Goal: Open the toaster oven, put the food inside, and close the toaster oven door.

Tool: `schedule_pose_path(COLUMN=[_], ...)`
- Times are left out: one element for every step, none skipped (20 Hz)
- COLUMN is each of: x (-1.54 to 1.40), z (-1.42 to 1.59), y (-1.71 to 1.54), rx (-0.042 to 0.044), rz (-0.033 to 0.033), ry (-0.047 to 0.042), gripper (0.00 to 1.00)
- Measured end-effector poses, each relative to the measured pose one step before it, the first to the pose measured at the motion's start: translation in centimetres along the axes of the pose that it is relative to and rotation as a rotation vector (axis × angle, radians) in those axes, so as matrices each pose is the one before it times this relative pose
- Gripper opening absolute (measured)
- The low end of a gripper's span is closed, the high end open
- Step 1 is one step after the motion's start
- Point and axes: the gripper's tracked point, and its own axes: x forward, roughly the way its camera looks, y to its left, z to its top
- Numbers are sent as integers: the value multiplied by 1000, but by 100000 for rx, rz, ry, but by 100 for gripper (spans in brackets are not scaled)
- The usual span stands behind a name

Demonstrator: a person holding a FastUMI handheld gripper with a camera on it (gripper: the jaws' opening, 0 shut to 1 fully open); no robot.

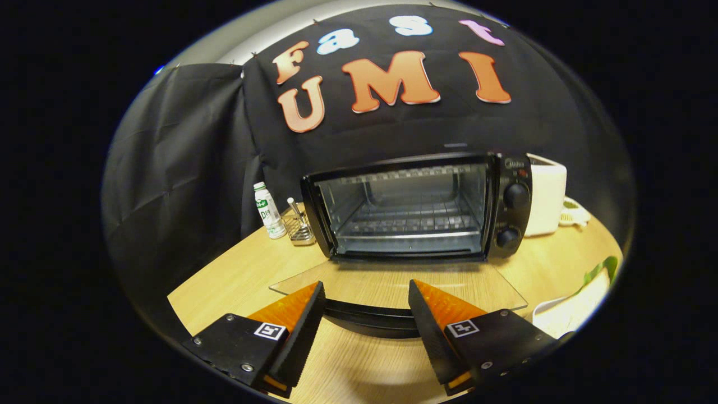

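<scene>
The toaster oven (412, 205) stands at the back of the wooden bench (224, 286) with its glass door (392, 289) swung fully down and lying flat toward the camera, so the opening step looks done. Its wire rack (412, 219) is bare, and nothing edible can be made out inside, so loading the food and shutting the door are judged as left to do. The hand-held gripper (366, 303) hovers just over the door's front edge with its fingers spread apart and nothing between them; the door's dark curved handle (367, 317) runs across the gap between the fingertips. Left of the oven stand a small white bottle (268, 210) and a wire holder (299, 227) with a utensil in it; a white appliance (547, 193) sits against the oven's right side. A white dish (566, 314) with something green lies at the right, too cut off to tell whether it is the food. The lowered door itself fills the approach to the cavity.
</scene>
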Motion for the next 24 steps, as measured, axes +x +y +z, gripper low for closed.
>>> schedule_pose_path(x=[75,-91,57,237,260,311,103,-191,-49,-184,-261,-260,-437,-1113,-1222,-1273,-1144,-1246,-1141,-1288,-1268,-1265,-1122,-996], z=[-329,-187,-251,-395,-540,-696,-321,440,375,-14,-64,-59,177,459,684,761,966,889,873,816,876,577,470,520], y=[-206,-138,-222,-183,-279,-344,-182,-11,-34,-80,74,-101,-180,-69,-290,-522,-453,-397,-642,-747,-809,-662,-501,-1088], rx=[1451,1181,962,453,350,935,1462,822,312,525,-377,-1218,-1622,-1697,-1315,-616,101,112,236,360,781,-213,-1452,-1569], rz=[224,-150,-28,-46,-446,-422,383,560,-185,-25,1074,722,291,725,579,344,301,432,-125,-86,-569,-556,-464,-2226], ry=[515,731,470,639,1211,1955,777,-1737,-773,222,1158,1313,894,264,-813,-1381,-1384,-987,-601,-273,-740,-404,-605,-624], gripper=[88,87,86,86,86,85,85,85,85,85,84,85,85,86,88,90,92,92,93,94,94,94,95,95])
